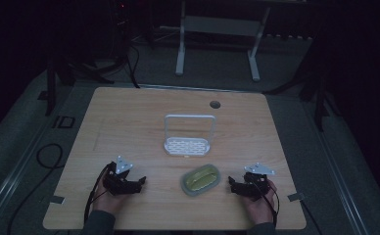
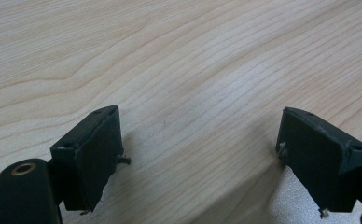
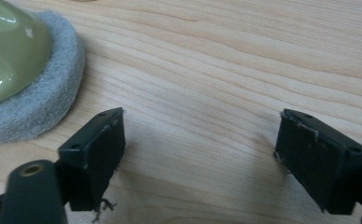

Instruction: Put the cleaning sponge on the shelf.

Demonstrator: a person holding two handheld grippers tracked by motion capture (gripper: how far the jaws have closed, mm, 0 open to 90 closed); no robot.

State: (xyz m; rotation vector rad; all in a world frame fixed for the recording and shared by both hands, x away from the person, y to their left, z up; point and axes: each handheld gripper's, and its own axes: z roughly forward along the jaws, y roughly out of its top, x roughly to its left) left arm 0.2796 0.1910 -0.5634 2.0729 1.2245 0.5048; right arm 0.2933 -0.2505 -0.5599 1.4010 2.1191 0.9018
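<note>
A: What's on the table [image 1: 129, 117]?

B: A white rack [image 1: 188, 136] stands near the middle, its tall hoop handle upright over a slotted base. Nearer the person lies a scrubber [image 1: 201, 179]: a green glossy grip on a grey felt pad, lying flat on the wood.

A: And the grippers?

B: The left gripper [image 1: 140, 182] rests low on the table at the near left, held by the left hand [image 1: 108, 199]. Its jaws are spread wide with nothing between them; in the left gripper view the left gripper [image 2: 200, 154] has bare wood grain in the gap. The right gripper [image 1: 231, 184] sits at the near right in the right hand [image 1: 259, 203], pointing toward the scrubber, jaws likewise parted and empty.

A: How close is the scrubber to it?

B: Just beside it, not touching. In the right gripper view the right gripper [image 3: 200, 154] has open wood ahead, and the scrubber [image 3: 23, 70] lies off to the upper left, apart from the near jaw.

A: Anything in the way?

B: Nothing lies between either gripper and the scrubber. The rack stands just beyond the scrubber, apart from it. A round hole [image 1: 215, 105] sits near the far edge. Past the table, a white frame [image 1: 217, 29] stands on the dim floor, and cables [image 1: 46, 156] trail at the left.
</note>
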